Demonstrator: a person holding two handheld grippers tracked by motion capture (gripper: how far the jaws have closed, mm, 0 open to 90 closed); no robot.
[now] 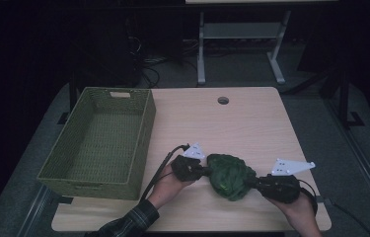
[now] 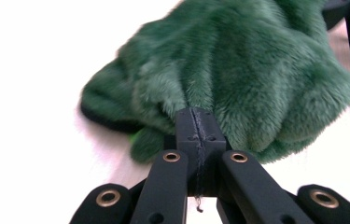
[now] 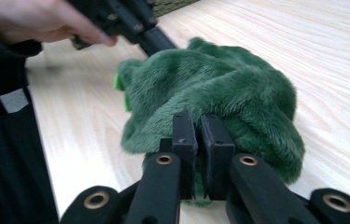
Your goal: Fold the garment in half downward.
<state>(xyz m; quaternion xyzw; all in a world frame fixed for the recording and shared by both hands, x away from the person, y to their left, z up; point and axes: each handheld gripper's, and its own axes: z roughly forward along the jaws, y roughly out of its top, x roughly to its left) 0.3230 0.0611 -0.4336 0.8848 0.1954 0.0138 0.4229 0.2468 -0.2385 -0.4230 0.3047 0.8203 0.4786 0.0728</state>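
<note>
Fluffy green cloth (image 1: 230,176), bunched near the worktop (image 1: 251,123) front edge, basket (image 1: 98,140) well left, both grippers' (image 1: 205,171) (image 1: 252,181) jaws clamped on it.

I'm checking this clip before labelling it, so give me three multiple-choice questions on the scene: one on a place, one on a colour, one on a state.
1. Where is the woven basket? A. the table's left side B. its right side C. on the floor
2. What colour is the plush cloth? A. red B. green C. white
3. How is the left tool? A. wide open B. shut on the cloth C. lying unused

Answers: 1 A, the high view shows it at left. 2 B, its pile is dark green. 3 B, its jaws pinch a fold.
</note>
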